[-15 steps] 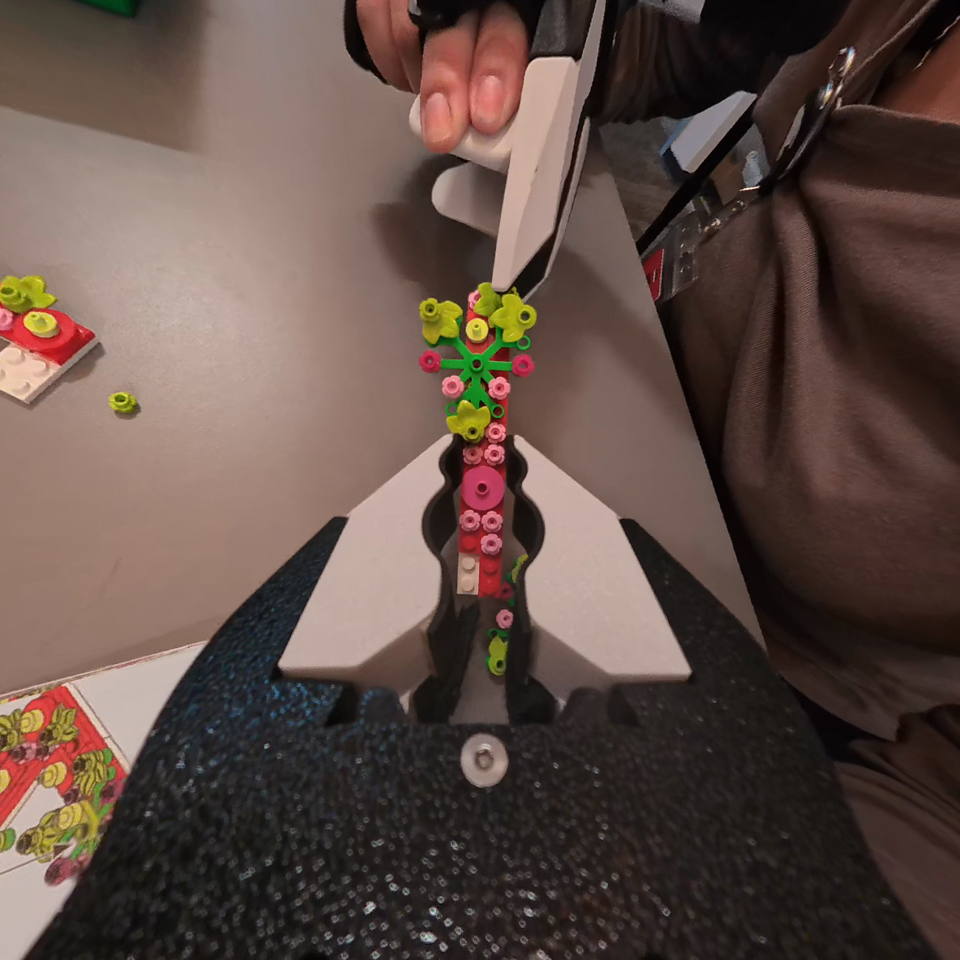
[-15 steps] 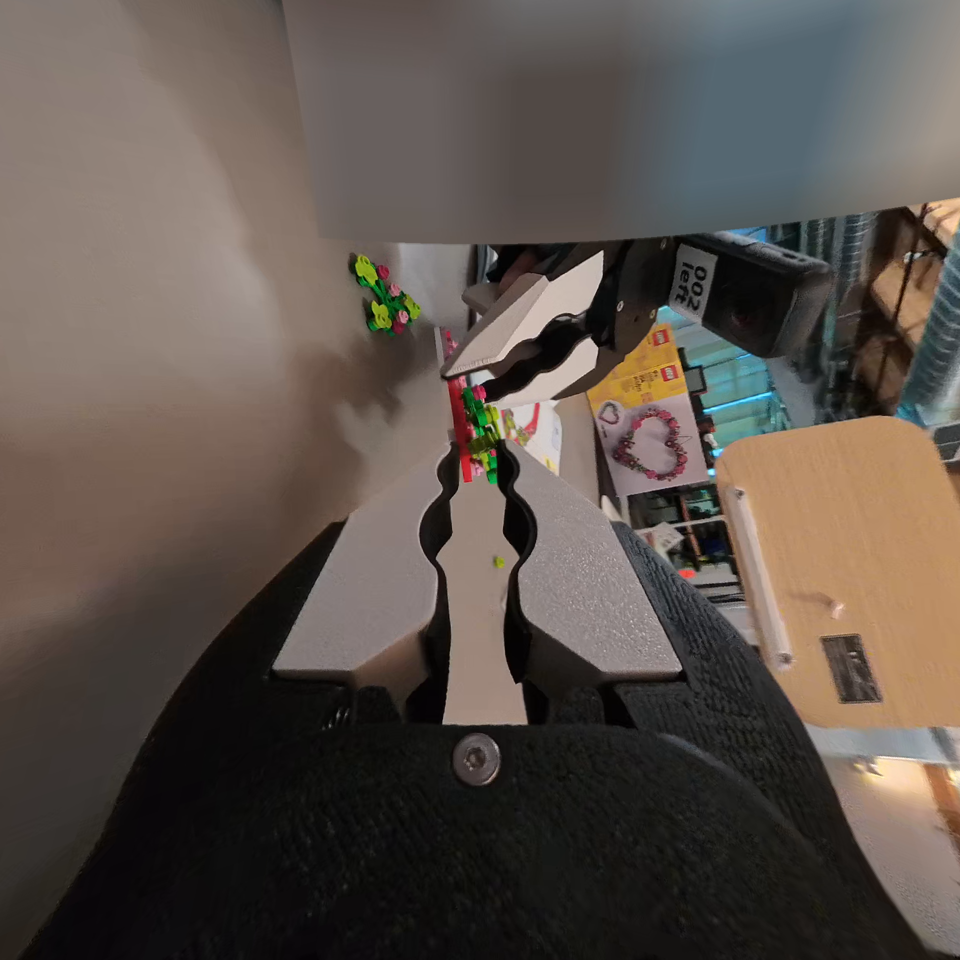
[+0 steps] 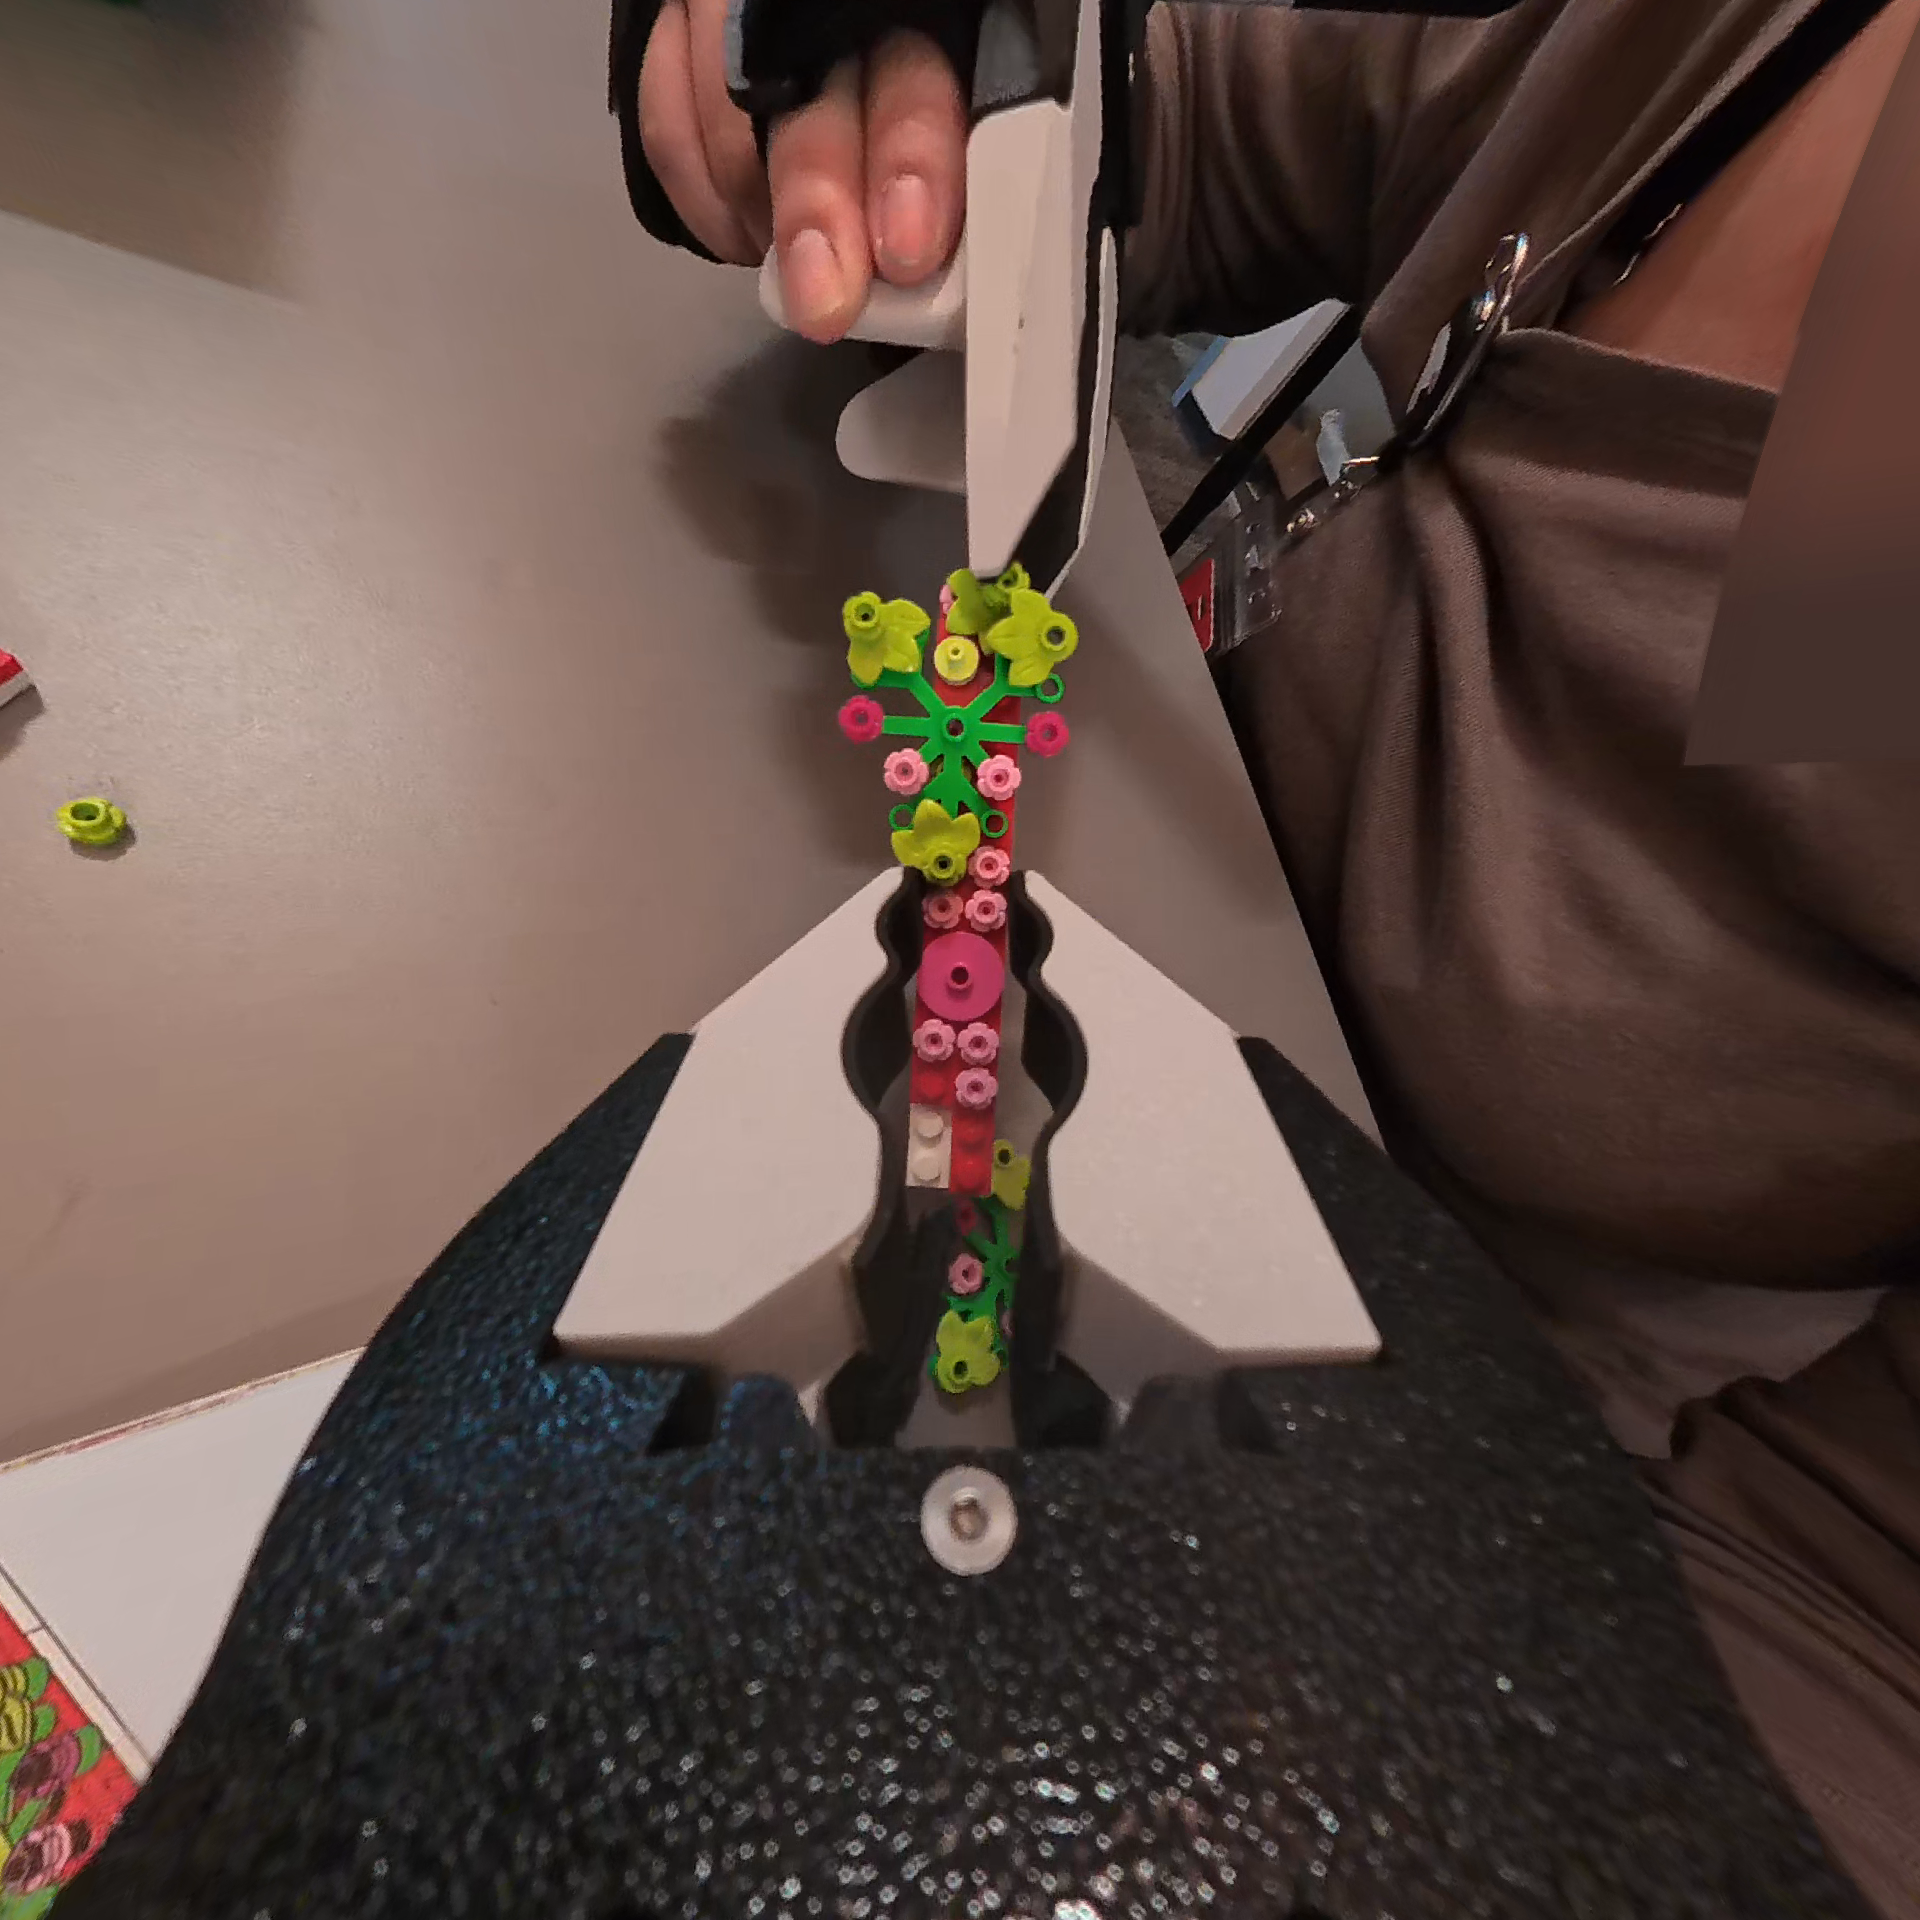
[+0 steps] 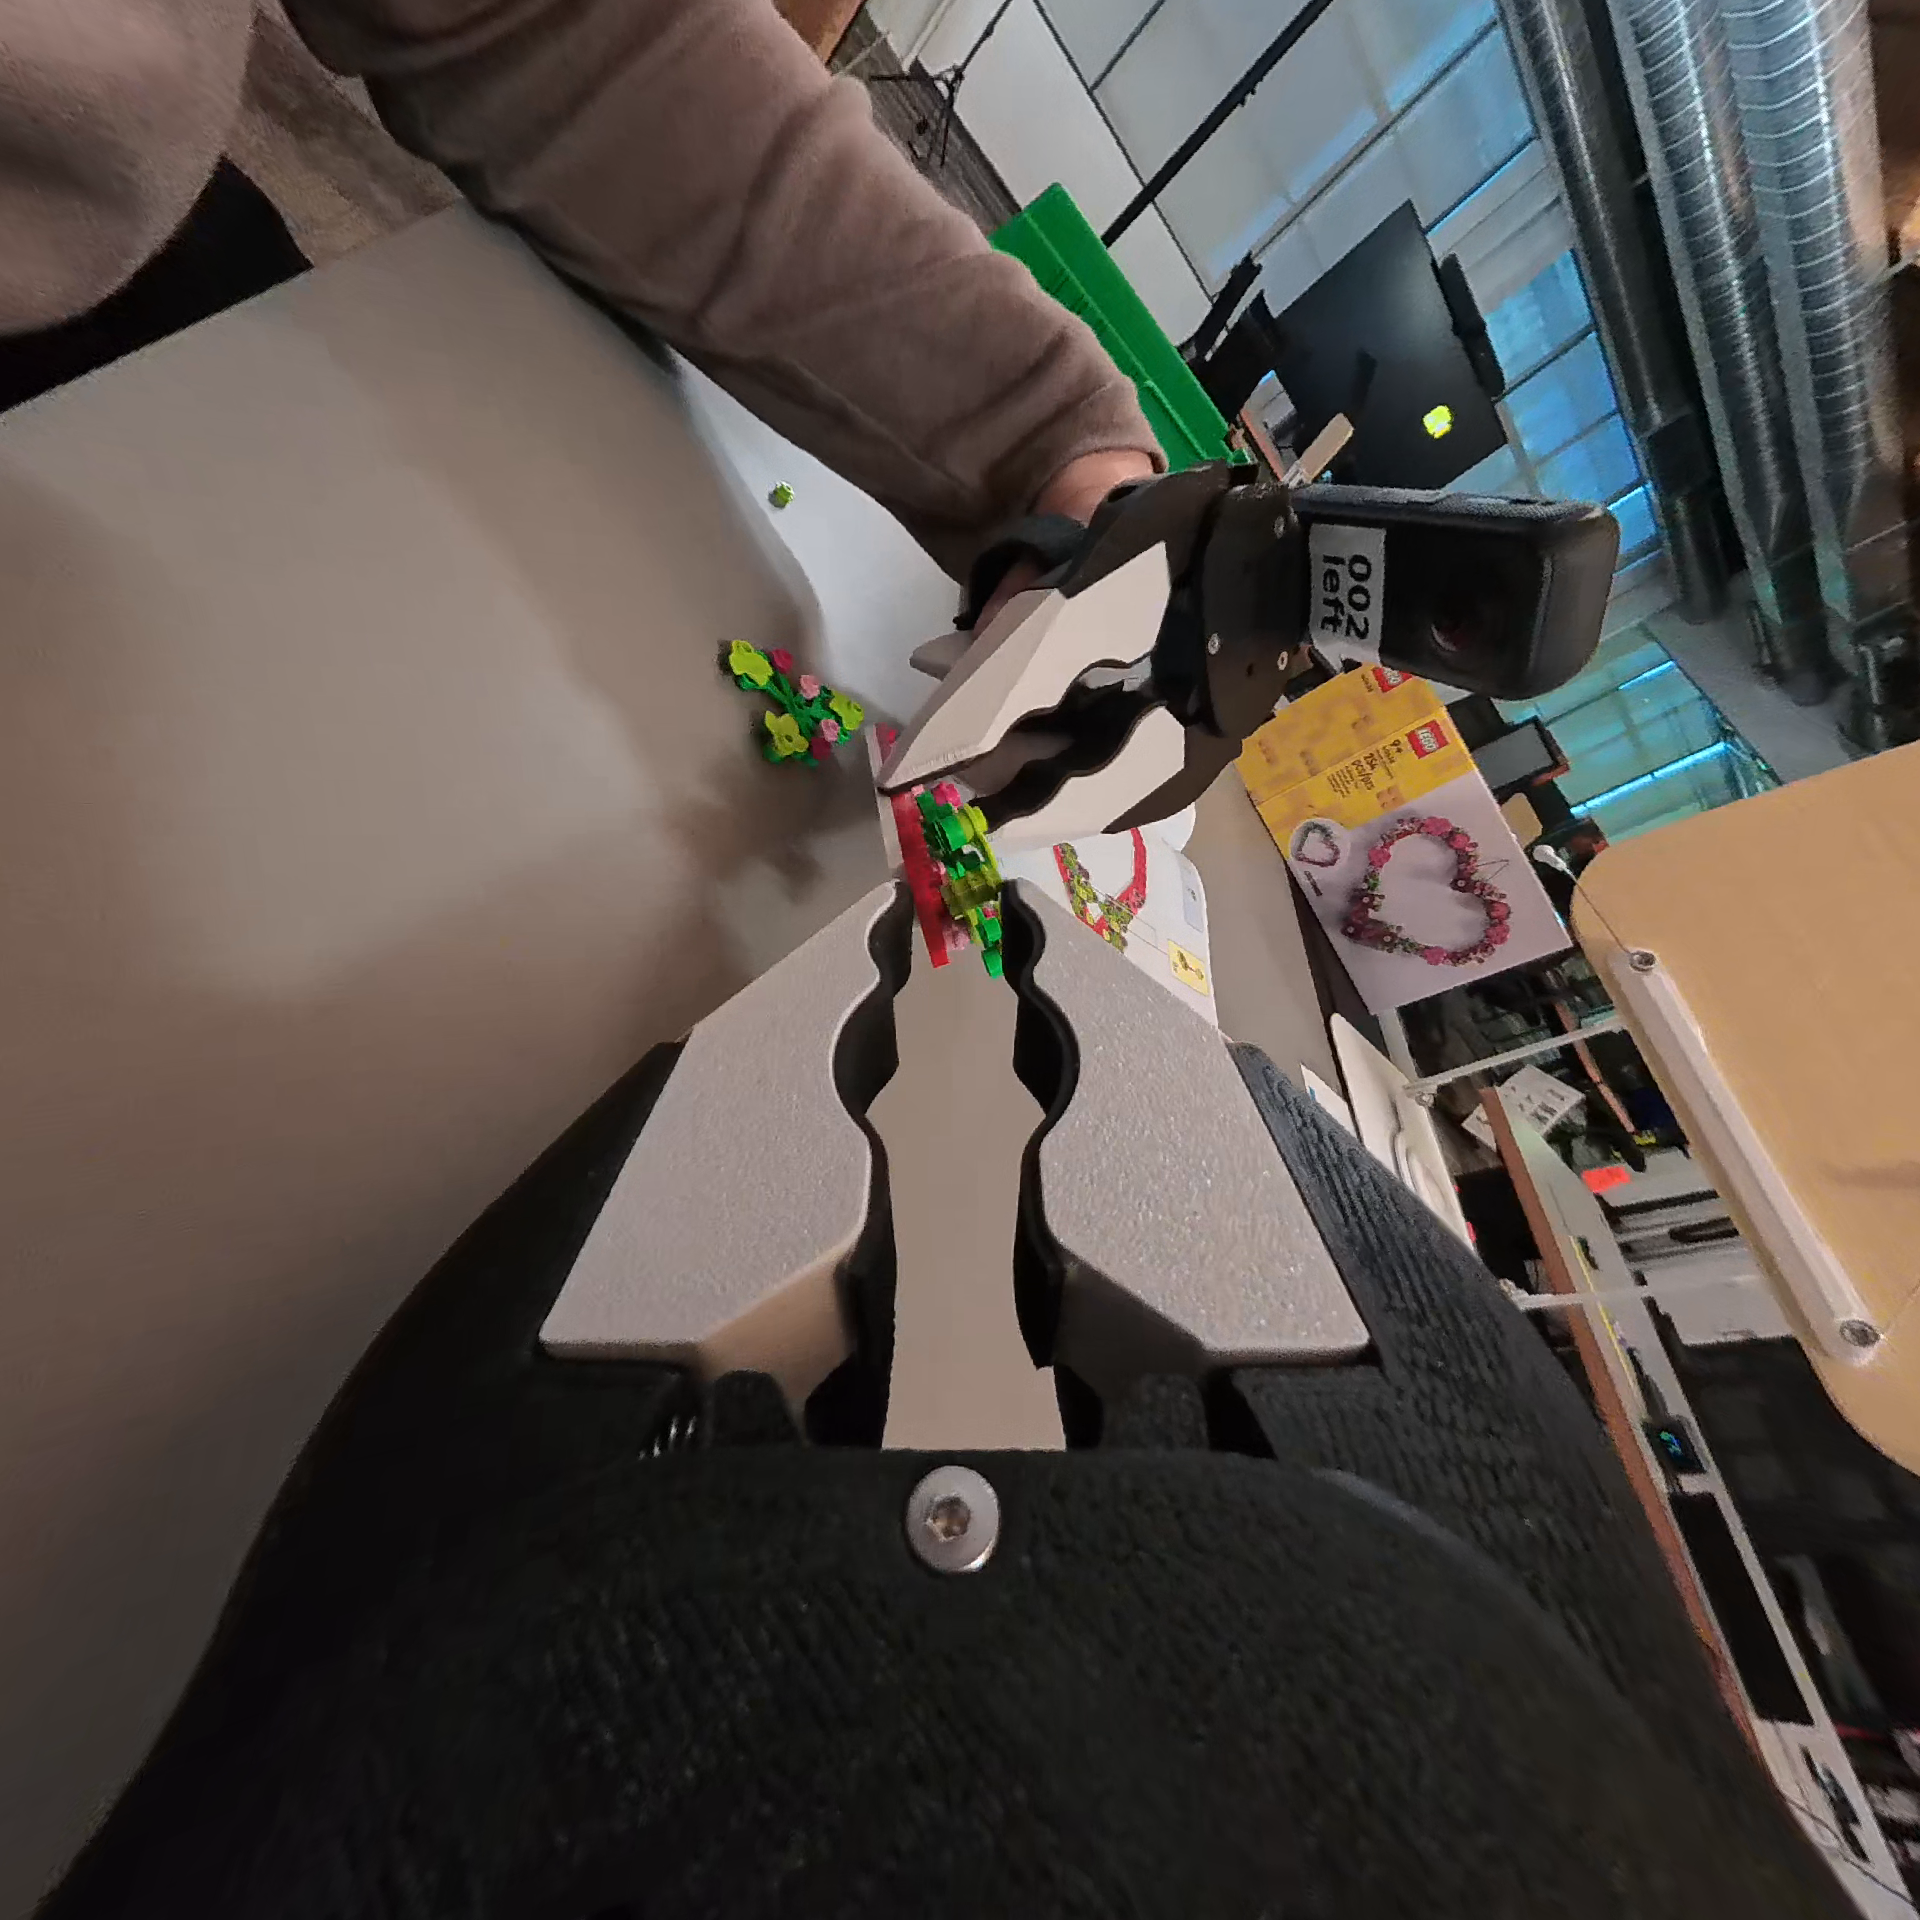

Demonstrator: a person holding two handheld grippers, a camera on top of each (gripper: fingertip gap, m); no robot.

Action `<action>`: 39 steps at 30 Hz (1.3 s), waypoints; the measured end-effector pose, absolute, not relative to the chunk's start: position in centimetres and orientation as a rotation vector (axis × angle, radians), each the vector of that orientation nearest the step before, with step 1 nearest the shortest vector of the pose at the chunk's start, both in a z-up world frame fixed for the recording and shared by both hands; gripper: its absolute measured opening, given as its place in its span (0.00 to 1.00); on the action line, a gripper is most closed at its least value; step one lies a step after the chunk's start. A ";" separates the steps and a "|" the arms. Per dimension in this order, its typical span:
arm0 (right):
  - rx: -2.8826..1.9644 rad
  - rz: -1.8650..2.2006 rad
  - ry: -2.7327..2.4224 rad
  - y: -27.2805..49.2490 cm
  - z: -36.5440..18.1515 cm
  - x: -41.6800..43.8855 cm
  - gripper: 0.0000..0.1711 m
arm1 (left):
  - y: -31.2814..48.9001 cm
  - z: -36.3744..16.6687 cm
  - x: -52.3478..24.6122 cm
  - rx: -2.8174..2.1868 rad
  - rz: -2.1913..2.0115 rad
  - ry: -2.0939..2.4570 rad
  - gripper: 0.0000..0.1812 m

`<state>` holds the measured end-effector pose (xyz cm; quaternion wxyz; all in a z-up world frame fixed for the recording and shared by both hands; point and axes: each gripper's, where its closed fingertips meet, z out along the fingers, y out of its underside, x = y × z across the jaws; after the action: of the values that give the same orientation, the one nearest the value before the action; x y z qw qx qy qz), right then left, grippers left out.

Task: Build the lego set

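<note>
- The left claw (image 3: pixel 961 883) pinches a long red lego strip (image 3: pixel 961 997) between its 2 fingers; the strip runs lengthwise down the gap and sticks out past the fingertips.
- The strip carries pink flower studs, 1 larger magenta round piece, a green branching stem piece (image 3: pixel 954 732) and lime leaves near its far end.
- The right claw (image 4: pixel 951 904) has its fingers closed onto the far, leafy end of the same strip (image 4: pixel 935 894), gripping it across its thickness.
- In the left wrist view the right claw (image 3: pixel 1013 566) comes down from above, its tip touching the topmost lime leaves, with a person's hand (image 3: pixel 821 187) on its handle.
- The strip is held above the grey table (image 3: pixel 364 623), not resting on it.
- A loose lime stud (image 3: pixel 91 821) lies on the table well to the left.
- A separate green-and-lime flower cluster (image 4: pixel 792 707) lies on the table beyond the left claw (image 4: pixel 935 774).
- The yellow set box (image 4: pixel 1392 821) with a heart picture stands behind.
</note>
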<state>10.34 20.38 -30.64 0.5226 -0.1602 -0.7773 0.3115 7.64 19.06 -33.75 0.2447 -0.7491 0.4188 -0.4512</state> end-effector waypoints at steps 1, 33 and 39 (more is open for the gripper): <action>-0.375 0.759 -1.861 20.3 -30.6 10.4 0.08 | 19.0 -33.7 7.7 -2.040 -1.240 1.145 0.07; -0.554 1.142 -1.781 20.1 -28.9 10.7 0.06 | 18.9 -32.6 8.4 -1.950 -1.340 1.133 0.08; -0.568 1.139 -1.788 20.3 -29.1 10.6 0.06 | 19.0 -32.8 8.4 -1.959 -1.344 1.127 0.08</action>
<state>10.60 20.28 -29.13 0.4557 -0.2303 -0.7251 0.4620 8.36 18.99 -32.80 0.2533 -0.7209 0.4146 -0.4943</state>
